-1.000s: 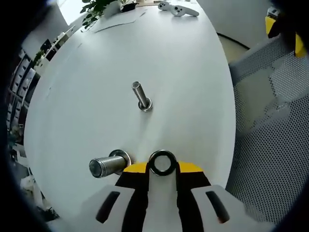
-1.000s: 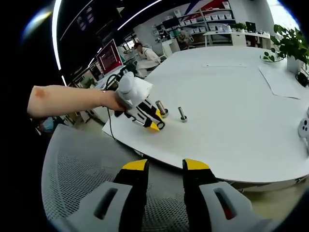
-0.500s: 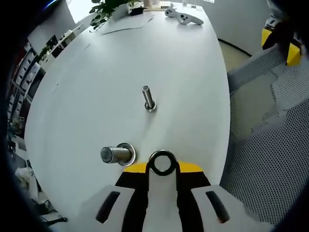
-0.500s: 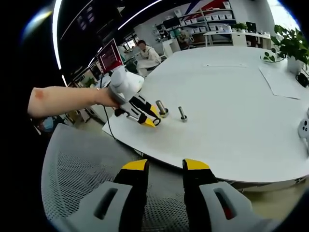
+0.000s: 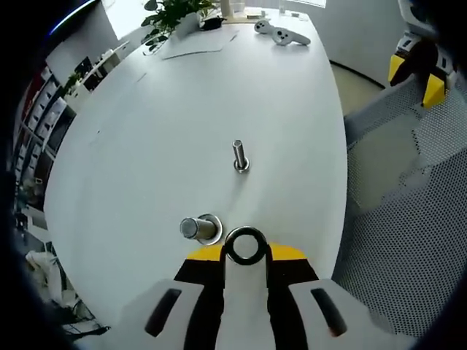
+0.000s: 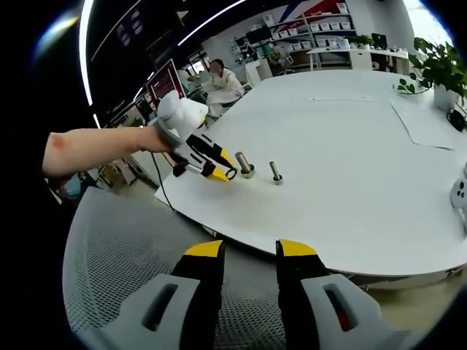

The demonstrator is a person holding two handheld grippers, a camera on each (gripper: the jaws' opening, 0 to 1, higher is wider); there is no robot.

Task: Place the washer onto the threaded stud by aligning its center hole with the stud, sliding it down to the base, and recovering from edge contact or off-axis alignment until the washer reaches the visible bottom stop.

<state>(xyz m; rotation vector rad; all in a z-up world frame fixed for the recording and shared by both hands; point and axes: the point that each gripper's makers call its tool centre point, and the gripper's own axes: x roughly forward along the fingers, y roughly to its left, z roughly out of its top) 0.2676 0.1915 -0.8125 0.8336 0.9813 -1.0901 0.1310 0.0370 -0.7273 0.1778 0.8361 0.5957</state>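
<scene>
A dark metal washer (image 5: 246,246) stands on edge between the yellow-tipped jaws of my left gripper (image 5: 246,251), which is shut on it. Just beyond and left of it a thick threaded stud (image 5: 198,228) rises from the white table (image 5: 146,146). A thinner stud (image 5: 240,157) stands farther off. In the right gripper view a person's arm holds the left gripper (image 6: 221,173) above the table edge, a little left of the thick stud (image 6: 244,165) and the thin stud (image 6: 275,173). My right gripper (image 6: 249,251) hangs open over a mesh chair, holding nothing.
Two white game controllers (image 5: 281,33), a sheet of paper (image 5: 193,44) and a potted plant (image 5: 171,13) lie at the table's far end. A grey mesh chair (image 5: 408,189) stands beside the table edge. A person sits at a desk behind (image 6: 222,80).
The left gripper, still holding the washer, has drawn back and up from the studs, which look smaller now. In the right gripper view it has shifted left. The right gripper has stayed still.
</scene>
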